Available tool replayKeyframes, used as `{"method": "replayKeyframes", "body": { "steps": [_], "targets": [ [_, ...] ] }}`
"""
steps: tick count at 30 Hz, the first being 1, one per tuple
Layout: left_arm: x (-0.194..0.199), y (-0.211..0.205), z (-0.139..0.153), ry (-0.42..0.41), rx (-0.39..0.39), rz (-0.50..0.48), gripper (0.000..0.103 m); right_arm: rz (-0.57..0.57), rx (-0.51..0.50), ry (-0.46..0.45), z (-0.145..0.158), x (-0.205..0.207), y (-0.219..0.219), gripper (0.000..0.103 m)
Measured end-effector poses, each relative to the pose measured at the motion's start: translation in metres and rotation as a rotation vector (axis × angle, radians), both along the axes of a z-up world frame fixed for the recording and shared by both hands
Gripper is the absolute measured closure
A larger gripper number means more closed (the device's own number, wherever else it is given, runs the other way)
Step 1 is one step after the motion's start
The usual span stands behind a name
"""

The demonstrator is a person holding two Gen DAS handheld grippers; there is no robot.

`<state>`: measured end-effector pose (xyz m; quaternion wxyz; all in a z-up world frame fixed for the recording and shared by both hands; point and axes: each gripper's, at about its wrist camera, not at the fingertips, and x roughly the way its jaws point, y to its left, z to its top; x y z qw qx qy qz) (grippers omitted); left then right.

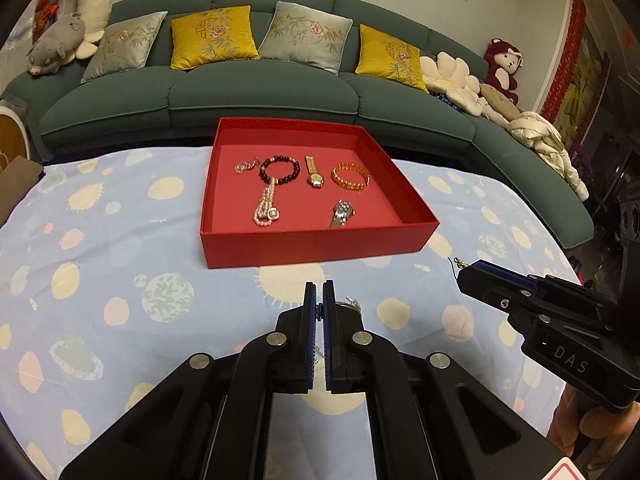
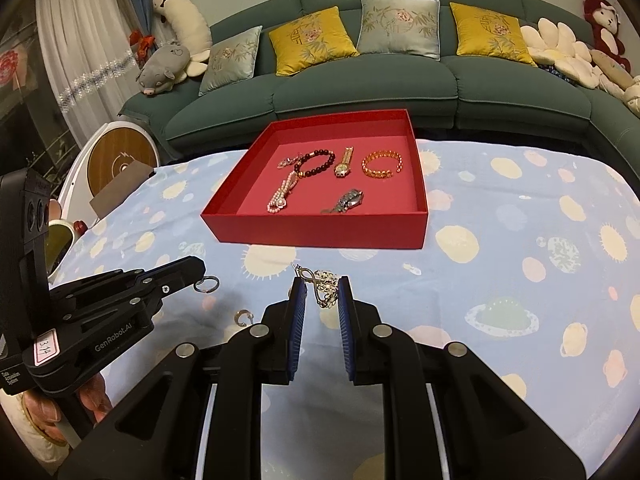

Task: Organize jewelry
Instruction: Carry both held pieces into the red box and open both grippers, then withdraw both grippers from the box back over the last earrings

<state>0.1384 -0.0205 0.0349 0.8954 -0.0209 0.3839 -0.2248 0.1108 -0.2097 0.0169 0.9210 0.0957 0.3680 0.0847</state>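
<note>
A blue spotted cloth [image 2: 520, 240] covers the table. Nearest, the right gripper [image 2: 322, 300] is clamped on a silver chain [image 2: 326, 286], and the left gripper [image 1: 319, 304], fingers together, pinches a ring [image 2: 206, 283]. Beyond, a red tray [image 1: 312, 246] holds bracelets and watches, before a green sofa [image 1: 260, 92].

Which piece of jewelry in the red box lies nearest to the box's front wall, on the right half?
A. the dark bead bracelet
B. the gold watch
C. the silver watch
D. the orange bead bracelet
C: in the left wrist view the silver watch lies close to the front wall of the red box, while the orange bracelet, gold watch and dark bead bracelet lie farther back.
</note>
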Motion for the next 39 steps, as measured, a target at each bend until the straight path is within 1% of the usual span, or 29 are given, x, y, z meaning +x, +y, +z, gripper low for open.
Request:
{"method": "replayKeyframes", "body": {
  "steps": [4, 8, 10, 13, 16, 21, 28, 29, 30, 31, 32, 33, 35, 39],
  "targets": [
    [0.012, 0.005, 0.025, -0.031, -0.020, 0.013, 0.102, -0.009, 0.001, -0.049, 0.022, 0.010, -0.003, 0.087],
    [0.030, 0.011, 0.047, -0.073, -0.011, 0.015, 0.102, -0.025, 0.004, -0.106, 0.043, 0.024, -0.007, 0.087],
    [0.043, 0.011, 0.056, -0.098, -0.002, 0.020, 0.102, -0.036, 0.013, -0.127, 0.049, 0.035, -0.010, 0.087],
    [0.063, 0.006, 0.062, -0.126, 0.019, 0.022, 0.102, -0.056, 0.026, -0.134, 0.050, 0.055, -0.015, 0.087],
    [0.087, -0.001, 0.059, -0.128, 0.034, 0.031, 0.102, -0.066, 0.025, -0.123, 0.044, 0.074, -0.018, 0.087],
    [0.121, -0.011, 0.042, -0.112, 0.064, 0.054, 0.102, -0.091, 0.029, -0.079, 0.025, 0.106, -0.029, 0.087],
    [0.156, -0.018, 0.014, -0.067, 0.094, 0.080, 0.100, -0.091, -0.021, -0.058, 0.007, 0.139, -0.027, 0.086],
    [0.160, -0.018, 0.012, -0.061, 0.096, 0.093, 0.097, -0.102, -0.015, -0.060, 0.005, 0.141, -0.029, 0.085],
    [0.164, -0.016, 0.010, -0.048, 0.079, 0.094, 0.091, -0.107, -0.002, -0.061, 0.004, 0.142, -0.032, 0.080],
    [0.167, -0.015, 0.010, -0.034, 0.063, 0.098, 0.077, -0.117, 0.009, -0.064, 0.004, 0.141, -0.035, 0.075],
    [0.169, -0.012, 0.011, -0.025, 0.053, 0.113, 0.067, -0.135, 0.015, -0.072, 0.006, 0.140, -0.039, 0.065],
    [0.169, -0.008, 0.013, -0.029, 0.040, 0.139, 0.052, -0.147, 0.020, -0.085, 0.008, 0.138, -0.042, 0.062],
    [0.163, -0.001, 0.022, -0.066, 0.008, 0.164, 0.046, -0.155, 0.033, -0.103, 0.016, 0.135, -0.047, 0.062],
    [0.146, 0.016, 0.047, -0.100, -0.015, 0.181, 0.045, -0.172, 0.064, -0.171, 0.043, 0.118, -0.055, 0.060]
  ]
}}
